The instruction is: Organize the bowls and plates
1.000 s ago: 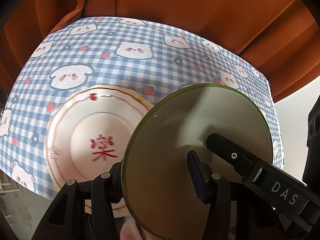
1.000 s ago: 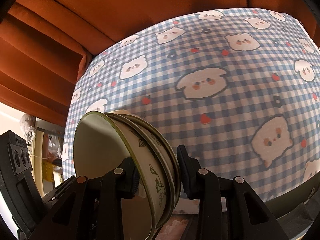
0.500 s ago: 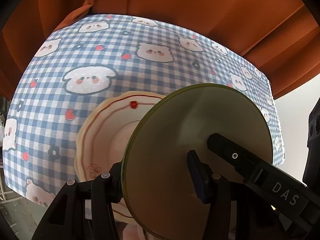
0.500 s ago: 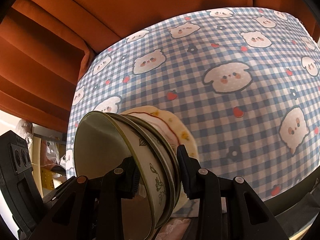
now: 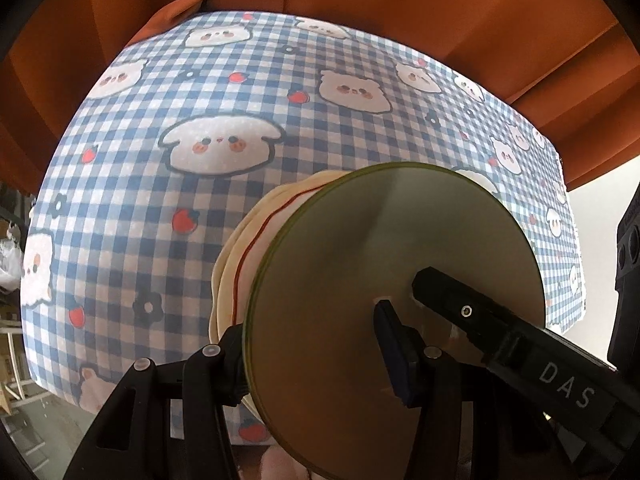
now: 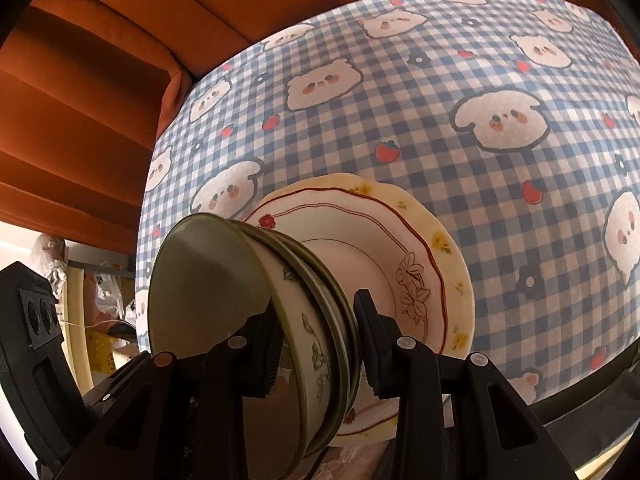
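Gingham tablecloth (image 5: 224, 92), both hand-held grippers (image 5: 312, 340) (image 6: 320, 344) — clamping bowls (image 6: 256, 320)

Stacked bowls (image 6: 256, 320) now sit over the cream plate (image 6: 420, 248); plate (image 5: 236, 264) largely hidden behind them in left view.

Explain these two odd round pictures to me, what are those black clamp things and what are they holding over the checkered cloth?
No robot here: a person holds a two-finger gripper in each hand, each carrying a fisheye camera looking along its fingers. In the left view, the left gripper grips the rim of the green-rimmed bowls. In the right view, the right gripper clamps the opposite rim of that nested stack. Both are shut on it. Behind the bowls sit cream plates with a red line, on a blue checkered tablecloth printed with bears and strawberries. Orange curtains hang behind.
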`<state>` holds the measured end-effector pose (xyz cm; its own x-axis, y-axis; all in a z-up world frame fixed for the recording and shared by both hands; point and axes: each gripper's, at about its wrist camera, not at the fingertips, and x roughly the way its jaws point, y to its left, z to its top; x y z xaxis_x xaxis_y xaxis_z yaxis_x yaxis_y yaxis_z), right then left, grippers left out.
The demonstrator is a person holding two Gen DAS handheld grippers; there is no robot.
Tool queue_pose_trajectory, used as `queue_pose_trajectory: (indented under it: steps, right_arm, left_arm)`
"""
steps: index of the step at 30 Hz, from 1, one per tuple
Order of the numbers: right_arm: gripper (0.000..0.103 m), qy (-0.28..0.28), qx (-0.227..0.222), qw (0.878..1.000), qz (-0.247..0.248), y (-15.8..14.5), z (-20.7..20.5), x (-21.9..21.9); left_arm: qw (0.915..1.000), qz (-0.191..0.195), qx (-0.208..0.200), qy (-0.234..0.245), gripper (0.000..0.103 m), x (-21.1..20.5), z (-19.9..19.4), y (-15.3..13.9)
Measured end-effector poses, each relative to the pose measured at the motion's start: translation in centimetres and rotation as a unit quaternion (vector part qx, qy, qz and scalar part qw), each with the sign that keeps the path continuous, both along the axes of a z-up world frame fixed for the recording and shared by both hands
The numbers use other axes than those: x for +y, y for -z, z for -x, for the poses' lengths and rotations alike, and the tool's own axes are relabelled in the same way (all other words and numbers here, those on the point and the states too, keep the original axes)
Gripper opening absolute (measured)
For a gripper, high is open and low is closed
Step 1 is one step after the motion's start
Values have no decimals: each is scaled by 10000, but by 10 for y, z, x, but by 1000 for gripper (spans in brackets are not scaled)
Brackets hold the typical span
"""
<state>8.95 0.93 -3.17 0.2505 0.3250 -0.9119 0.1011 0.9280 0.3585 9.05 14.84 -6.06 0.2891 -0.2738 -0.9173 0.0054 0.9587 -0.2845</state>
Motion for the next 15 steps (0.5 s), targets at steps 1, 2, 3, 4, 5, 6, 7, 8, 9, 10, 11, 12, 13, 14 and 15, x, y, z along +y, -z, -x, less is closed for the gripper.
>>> queue_pose_trajectory:
  steps: [1,2,3,4,5,6,7,8,9,10,11,12,13,14,15]
  right_arm:
    - [38,11,-3,10000,1,0,-1,0]
    - [38,30,-6,10000,-3,1,-3,-1]
    - [38,39,-5,10000,-5,1,-4,-2]
    - [37,37,5,10000,-5,2,-6,-2]
    - [36,37,32,10000,-19,4,-7,-2]
    - [36,42,64,10000,-52,5,-9,-3]
    - [36,29,61,10000,-52,6,-10,-3]
    - [36,16,58,10000,-44,6,-10,-3]
    - [36,4,47,10000,-34,6,-11,-3]
    - [37,-19,23,10000,-8,6,-11,-2]
    - [37,-39,-2,10000,22,6,-10,0]
    - [37,-52,-21,10000,46,5,-10,1]
    - [37,-61,-38,10000,66,5,-9,1]
    - [37,-70,-71,9999,99,5,-8,2]
    - [37,-72,-107,9998,123,5,-7,3]
  left_arm:
    - [10000,-14,-21,11,53,0,-1,0]
    - [10000,-35,-40,19,53,-1,-3,0]
    - [9999,-77,-61,34,52,-2,-4,1]
    - [9999,-118,-65,43,52,-3,-6,1]
    - [9999,-128,-56,43,52,-4,-8,3]
    - [9999,-131,-63,46,52,-4,-8,3]
    - [9999,-127,-67,50,52,-4,-9,4]
    - [9999,-104,-55,42,52,-4,-9,4]
    - [9999,-74,-49,50,52,-2,-9,5]
    - [10000,-34,-40,52,52,-2,-9,6]
    - [10000,16,-24,54,53,0,-9,8]
    - [10000,35,-32,56,53,0,-9,8]
    - [10000,50,-38,62,54,1,-9,8]
    - [10000,43,-49,52,56,1,-8,9]
    - [10000,42,-65,31,58,2,-7,10]
